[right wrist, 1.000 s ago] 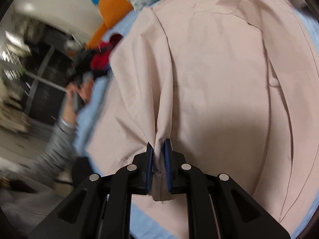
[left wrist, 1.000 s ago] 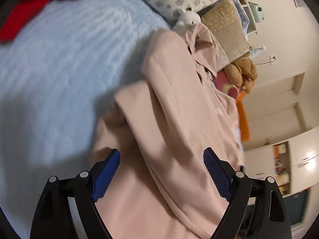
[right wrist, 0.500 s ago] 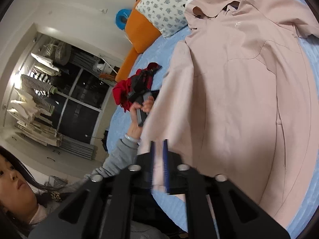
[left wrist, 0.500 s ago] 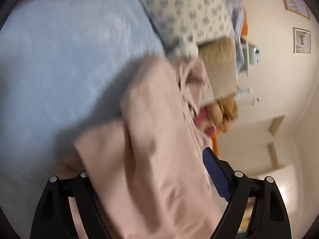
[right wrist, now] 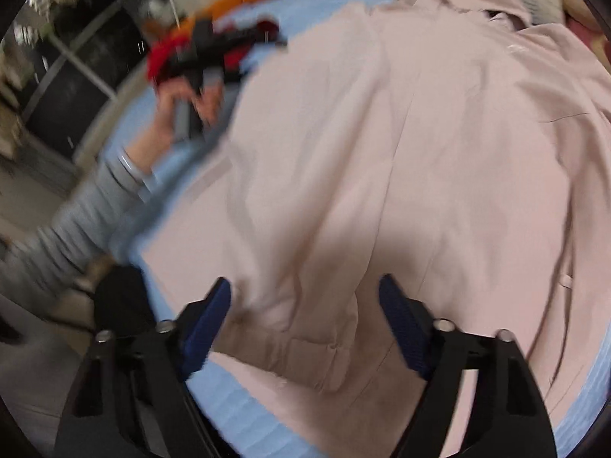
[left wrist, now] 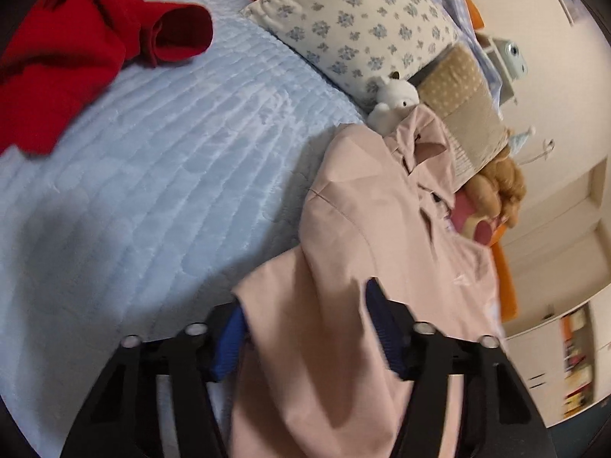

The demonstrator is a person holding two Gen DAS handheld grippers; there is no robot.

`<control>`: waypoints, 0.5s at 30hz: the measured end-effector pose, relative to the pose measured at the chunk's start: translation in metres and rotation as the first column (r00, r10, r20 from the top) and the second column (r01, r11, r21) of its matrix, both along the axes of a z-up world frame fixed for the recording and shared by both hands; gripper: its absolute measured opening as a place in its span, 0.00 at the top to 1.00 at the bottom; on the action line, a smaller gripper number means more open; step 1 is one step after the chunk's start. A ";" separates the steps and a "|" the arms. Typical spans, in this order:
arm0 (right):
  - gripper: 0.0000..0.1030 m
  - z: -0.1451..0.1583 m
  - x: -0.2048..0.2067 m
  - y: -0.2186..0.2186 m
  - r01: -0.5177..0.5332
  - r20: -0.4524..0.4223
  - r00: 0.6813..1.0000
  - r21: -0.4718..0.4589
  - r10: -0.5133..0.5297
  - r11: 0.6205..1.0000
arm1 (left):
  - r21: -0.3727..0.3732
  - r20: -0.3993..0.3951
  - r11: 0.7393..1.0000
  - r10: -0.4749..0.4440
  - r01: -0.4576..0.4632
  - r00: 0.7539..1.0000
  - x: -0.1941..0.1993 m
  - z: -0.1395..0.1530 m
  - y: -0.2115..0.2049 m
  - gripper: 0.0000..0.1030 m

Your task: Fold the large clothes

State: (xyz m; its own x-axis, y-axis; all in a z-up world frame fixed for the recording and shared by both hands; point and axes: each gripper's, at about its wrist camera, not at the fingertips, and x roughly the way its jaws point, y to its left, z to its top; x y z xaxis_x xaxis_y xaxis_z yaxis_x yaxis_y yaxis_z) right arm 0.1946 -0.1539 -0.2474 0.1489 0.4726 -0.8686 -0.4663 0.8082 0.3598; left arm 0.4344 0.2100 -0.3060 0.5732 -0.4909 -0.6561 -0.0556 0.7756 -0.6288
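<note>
**Pink shirt spread on the bed, both jaws around its cloth**

Your pink shirt lies on the light blue bedspread, its collar up by the floral pillow and the small white plush toy. A red garment sits apart at the far corner of the bed.

Your left hand-held gripper has just been closing its jaws on a raised fold of the shirt's side. The cloth fills the gap and drapes over one blue pad, but you cannot tell whether the pads press it yet.

Your right hand-held gripper has just been opening. Its jaws stand spread above the shirt's hem, with the bunched edge lying between them and neither pad touching it.

In the right wrist view, your left hand and grey sleeve are blurred at the shirt's far edge.
</note>
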 end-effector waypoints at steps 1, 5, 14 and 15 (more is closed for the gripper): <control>0.79 -0.009 0.000 0.001 -0.011 -0.034 0.999 0.006 0.011 1.000 | 0.014 -0.001 1.000 -0.006 0.006 1.000 0.000 0.001 0.001 0.59; 0.85 -0.009 -0.007 -0.020 0.015 -0.056 0.998 0.103 -0.010 0.995 | 0.046 -0.015 0.998 -0.042 0.043 0.999 0.003 0.005 0.017 0.91; 0.63 -0.031 -0.017 -0.045 0.056 -0.008 0.998 0.147 -0.055 0.987 | 0.212 -0.046 0.972 -0.090 0.097 0.995 0.006 -0.022 0.001 0.88; 0.46 -0.026 -0.020 -0.047 0.050 0.002 0.999 0.143 -0.051 0.988 | 0.204 -0.063 0.973 -0.095 0.106 0.994 0.005 -0.019 0.003 0.75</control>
